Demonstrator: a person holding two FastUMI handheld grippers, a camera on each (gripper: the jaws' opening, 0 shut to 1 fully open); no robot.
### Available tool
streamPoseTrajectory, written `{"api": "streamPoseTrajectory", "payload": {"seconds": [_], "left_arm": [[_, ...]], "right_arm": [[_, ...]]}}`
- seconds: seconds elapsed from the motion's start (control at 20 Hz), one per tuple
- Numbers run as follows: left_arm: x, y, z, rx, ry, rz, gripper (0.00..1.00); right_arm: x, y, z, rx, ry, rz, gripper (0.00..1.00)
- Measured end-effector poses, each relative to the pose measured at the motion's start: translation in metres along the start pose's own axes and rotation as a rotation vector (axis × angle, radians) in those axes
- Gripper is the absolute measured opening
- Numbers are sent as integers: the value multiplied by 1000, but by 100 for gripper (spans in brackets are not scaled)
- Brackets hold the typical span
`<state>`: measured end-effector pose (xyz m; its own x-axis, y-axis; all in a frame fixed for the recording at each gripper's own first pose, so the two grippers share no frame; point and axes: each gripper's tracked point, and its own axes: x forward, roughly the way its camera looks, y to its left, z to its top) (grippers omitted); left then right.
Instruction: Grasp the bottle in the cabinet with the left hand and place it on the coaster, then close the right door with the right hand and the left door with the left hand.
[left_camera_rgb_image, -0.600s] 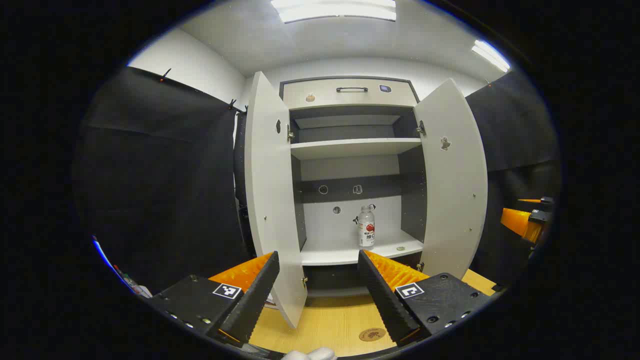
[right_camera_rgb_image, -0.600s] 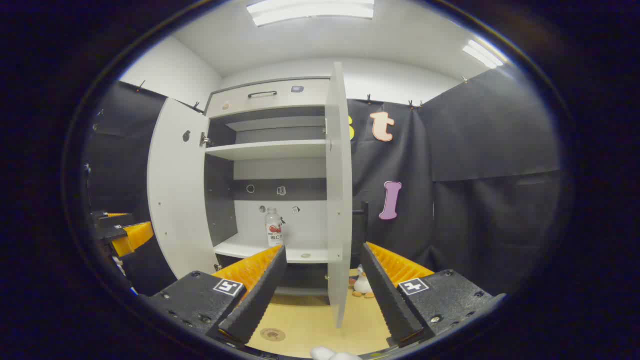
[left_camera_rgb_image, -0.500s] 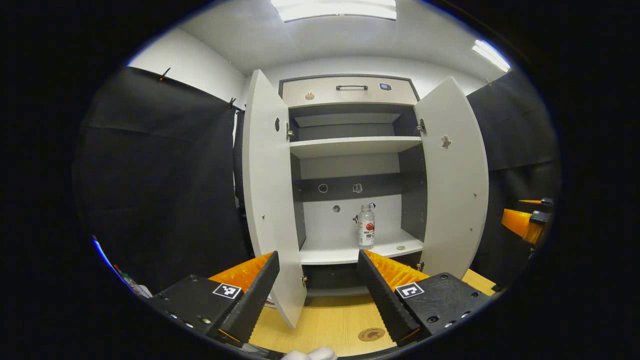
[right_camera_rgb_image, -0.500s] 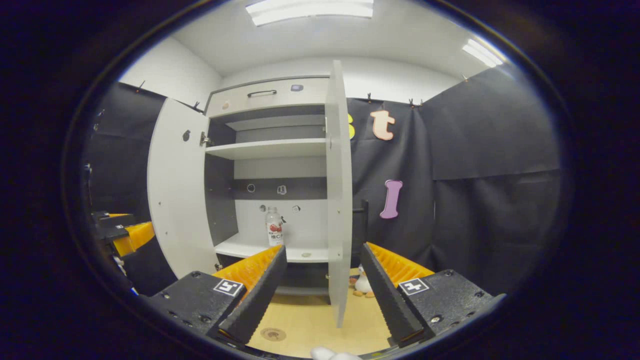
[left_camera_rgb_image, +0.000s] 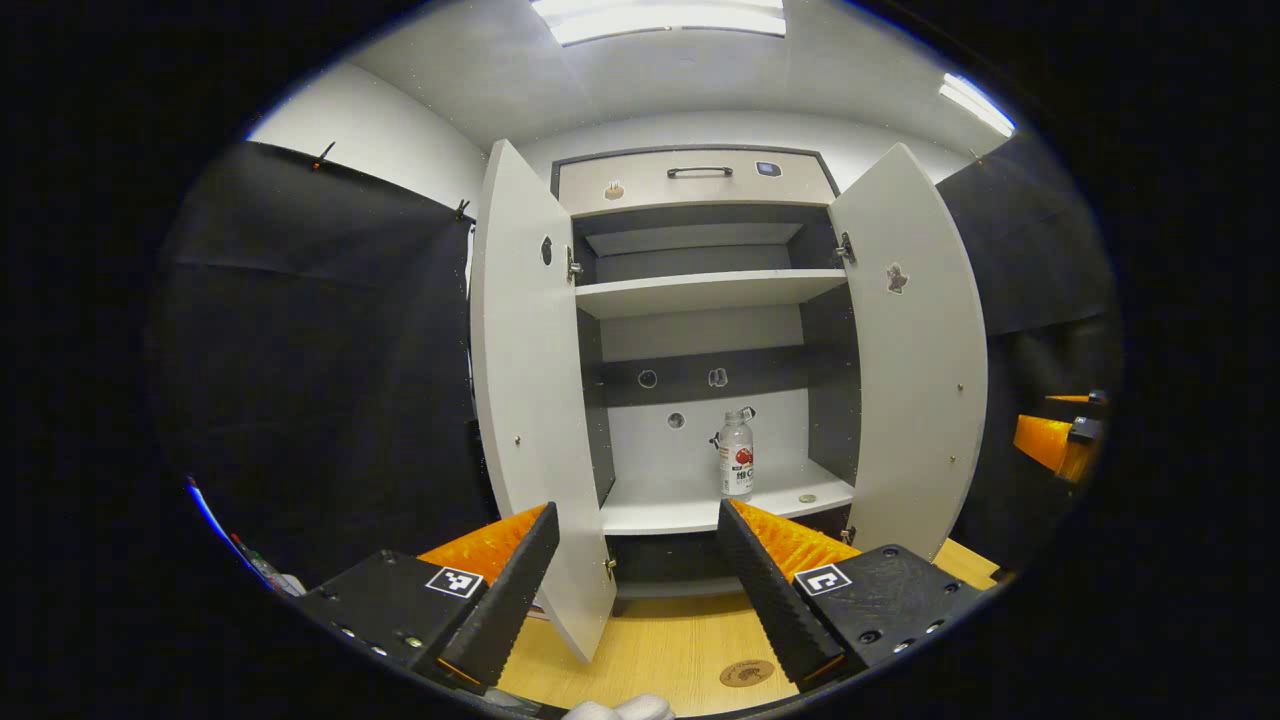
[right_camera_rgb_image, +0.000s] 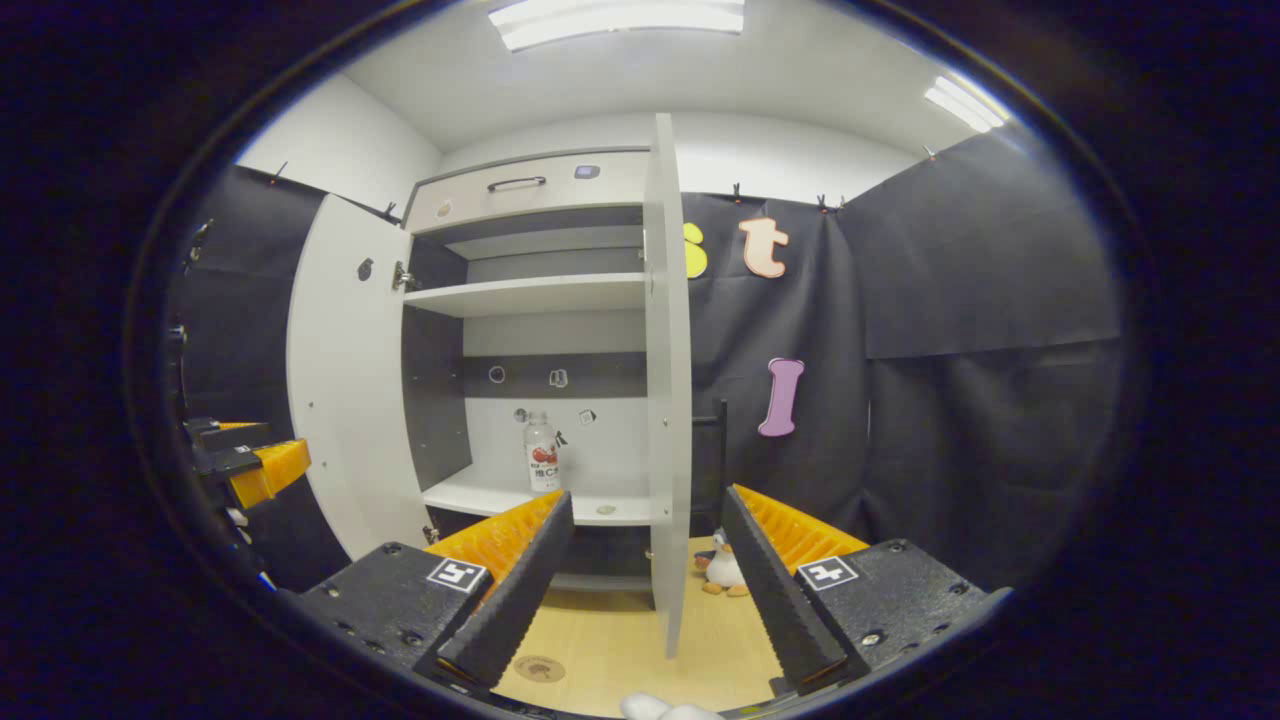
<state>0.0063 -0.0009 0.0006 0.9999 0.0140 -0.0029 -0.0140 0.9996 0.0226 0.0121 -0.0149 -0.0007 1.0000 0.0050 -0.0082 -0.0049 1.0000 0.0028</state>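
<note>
A clear bottle (left_camera_rgb_image: 736, 456) (right_camera_rgb_image: 542, 453) with a red-and-white label stands upright on the cabinet's lower shelf (left_camera_rgb_image: 690, 505). Both doors hang wide open: the left door (left_camera_rgb_image: 530, 400) (right_camera_rgb_image: 345, 400) and the right door (left_camera_rgb_image: 915, 350) (right_camera_rgb_image: 668, 380). On the wooden table lies a small round coaster (left_camera_rgb_image: 746, 673) (right_camera_rgb_image: 540, 668). My left gripper (left_camera_rgb_image: 640, 590) is open, well in front of the cabinet, with nothing between its fingers. Facing the right door's edge, my right gripper (right_camera_rgb_image: 645, 585) is open and holds nothing. The other gripper shows far off at each view's side (left_camera_rgb_image: 1060, 440) (right_camera_rgb_image: 245, 465).
The cabinet has an upper shelf (left_camera_rgb_image: 700, 292) and a top drawer with a dark handle (left_camera_rgb_image: 700, 172). A small penguin toy (right_camera_rgb_image: 722, 572) sits on the table (left_camera_rgb_image: 660, 650) right of the right door. A small round thing (left_camera_rgb_image: 806, 497) lies on the lower shelf beside the bottle.
Both grippers have edged slightly closer to the cabinet, so it looks a little larger. Both stay open; the bottle and doors have not moved.
</note>
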Motion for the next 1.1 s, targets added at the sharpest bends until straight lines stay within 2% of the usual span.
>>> {"api": "streamPoseTrajectory", "payload": {"seconds": [0.2,0.65,1.1], "left_arm": [[18,-12,-1,-29,-2,-22,97],[161,-84,-8,-30,-7,-100,97],[313,-149,-33,4,16,-136,96]], "right_arm": [[1,-5,1,-2,3,1,97],[-2,-35,-1,-21,29,-41,97],[5,-71,-5,-31,68,-143,97]]}}
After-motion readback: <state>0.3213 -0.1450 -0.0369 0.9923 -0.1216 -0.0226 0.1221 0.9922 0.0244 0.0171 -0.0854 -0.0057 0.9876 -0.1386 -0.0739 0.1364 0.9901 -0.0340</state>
